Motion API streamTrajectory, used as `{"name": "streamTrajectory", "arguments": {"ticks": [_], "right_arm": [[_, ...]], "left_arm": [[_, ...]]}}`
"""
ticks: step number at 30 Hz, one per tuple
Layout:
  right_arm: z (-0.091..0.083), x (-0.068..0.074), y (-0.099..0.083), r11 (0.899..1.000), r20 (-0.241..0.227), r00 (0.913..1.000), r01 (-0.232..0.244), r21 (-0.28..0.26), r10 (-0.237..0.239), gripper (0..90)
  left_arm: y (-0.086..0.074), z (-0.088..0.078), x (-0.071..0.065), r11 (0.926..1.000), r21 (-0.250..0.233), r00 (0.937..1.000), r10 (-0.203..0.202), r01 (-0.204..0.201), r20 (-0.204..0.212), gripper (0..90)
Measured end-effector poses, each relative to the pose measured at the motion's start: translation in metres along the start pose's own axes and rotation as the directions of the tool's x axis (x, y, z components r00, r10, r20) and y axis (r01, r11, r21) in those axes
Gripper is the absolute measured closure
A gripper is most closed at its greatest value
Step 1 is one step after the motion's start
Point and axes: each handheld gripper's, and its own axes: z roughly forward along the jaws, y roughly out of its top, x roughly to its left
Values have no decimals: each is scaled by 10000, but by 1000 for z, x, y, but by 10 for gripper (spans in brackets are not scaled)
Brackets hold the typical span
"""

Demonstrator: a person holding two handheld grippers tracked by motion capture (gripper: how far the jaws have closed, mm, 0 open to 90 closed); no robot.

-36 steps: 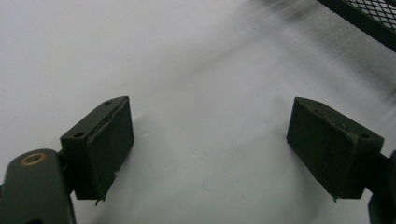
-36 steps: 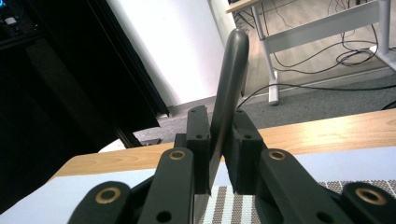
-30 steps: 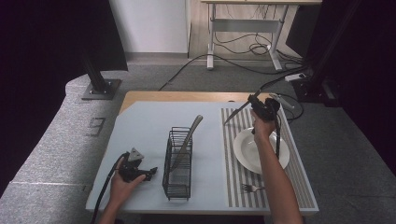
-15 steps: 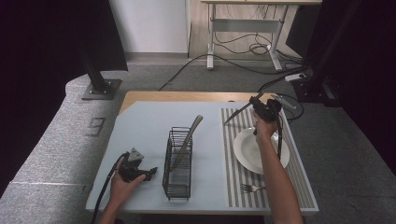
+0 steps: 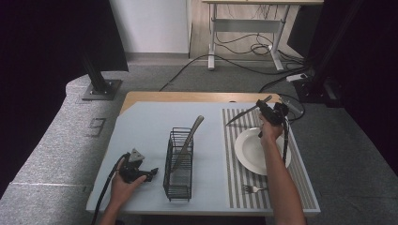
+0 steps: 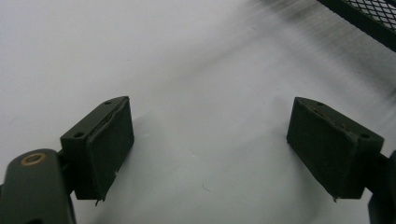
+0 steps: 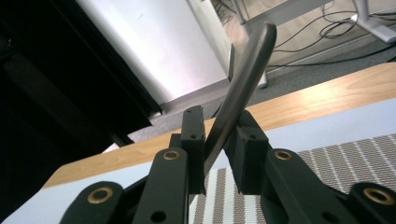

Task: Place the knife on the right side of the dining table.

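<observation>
Left gripper point(image 5: 149, 173): resting low on the tabletop point(image 5: 150, 126), jaws spread wide, nothing between the pads point(image 6: 112, 144). Just to its right: black wire basket point(image 5: 179, 164), upright, holding one piece of metal cutlery point(image 5: 188, 142) that leans up and out over the rim toward the far side. Bare pale surface between left gripper and basket, no obstruction.

Further right: striped placemat point(image 5: 233, 154), carrying a white plate point(image 5: 251, 150) and, near the front edge, a small fork point(image 5: 253, 189). Plate empty, directly below and in front of the right gripper point(image 5: 262, 107).

Right gripper: raised above the far end of the placemat, jaws nearly closed and clamped on a knife point(image 5: 244, 114); held by the handle, blade pointing left and slightly down, well apart from the basket. In the right gripper view, handle point(image 7: 243, 79) rising between the pads point(image 7: 194, 140).

Beyond: wooden strip along the far tabletop edge, grey carpet, cables, a white desk frame point(image 5: 244, 23), dark curtains on both sides.
</observation>
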Motion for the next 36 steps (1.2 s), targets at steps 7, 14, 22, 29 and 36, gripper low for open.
{"name": "streamTrajectory", "arguments": {"ticks": [7, 14, 22, 29, 36], "right_arm": [[0, -12, -2, 9994, 298, 9991, -317, 109, 313, 758], [0, -20, -5, 9964, 541, 9954, -808, 251, 794, 753], [-1, -27, -10, 9925, 839, 9898, -1180, 305, 1151, 739], [-2, -34, -14, 9870, 1086, 9825, -1560, 376, 1511, 732], [-2, -38, -16, 9828, 1286, 9768, -1784, 477, 1711, 721]], "left_arm": [[0, 0, 0, 10000, -1, 10000, -4, 4, 3, 141], [0, 0, 0, 10000, 1, 10000, 0, 0, 1, 141], [0, 0, 0, 10000, -1, 10000, 4, -4, -5, 140], [0, 0, 0, 10000, -1, 10000, -4, 4, 3, 140], [0, 0, 0, 10000, 2, 10000, -3, 3, 3, 140]]}}
